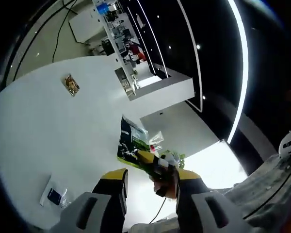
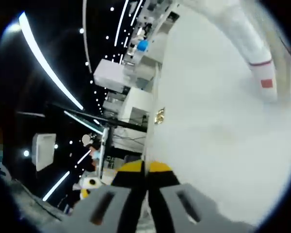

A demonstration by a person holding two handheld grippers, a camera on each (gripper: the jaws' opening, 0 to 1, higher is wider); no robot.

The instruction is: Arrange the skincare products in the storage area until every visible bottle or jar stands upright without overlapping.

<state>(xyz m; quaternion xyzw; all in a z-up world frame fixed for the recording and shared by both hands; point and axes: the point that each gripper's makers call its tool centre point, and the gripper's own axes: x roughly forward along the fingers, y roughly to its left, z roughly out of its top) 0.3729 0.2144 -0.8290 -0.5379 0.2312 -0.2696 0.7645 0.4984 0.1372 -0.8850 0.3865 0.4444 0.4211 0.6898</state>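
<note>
My left gripper (image 1: 150, 182) has its two grey, yellow-tipped jaws standing apart, and nothing sits between them; past the tips, in the left gripper view, I see a hand (image 1: 164, 180) gripping another yellow-and-black gripper with a cord hanging below it, which I take for my right one coming in from that side. My right gripper (image 2: 145, 167) has its jaws pressed tip to tip, the yellow pads meeting with no gap, and I can see nothing caught between them. In the left gripper view a white table (image 1: 48, 126) spreads wide and tilted; on it a dark green box (image 1: 132, 141) with printed sides stands near the jaw tips, and just beside it a small clear packet (image 1: 156, 138) with some green leaves behind. A flat sachet with a dark label (image 1: 53, 196) lies on the table toward the lower left, well apart from the box, and a small brownish patterned item (image 1: 71, 84) lies farther up the white surface. Whether either is a skincare product I cannot tell at this size; I can make out no upright bottle or jar with certainty. In the right gripper view a white tube with a red band and red square mark (image 2: 254, 48) leans across the upper right over the white surface (image 2: 208, 126). Behind both, dark ceiling with bright light strips (image 1: 240, 73) and shelving (image 1: 119, 34) shows.
</note>
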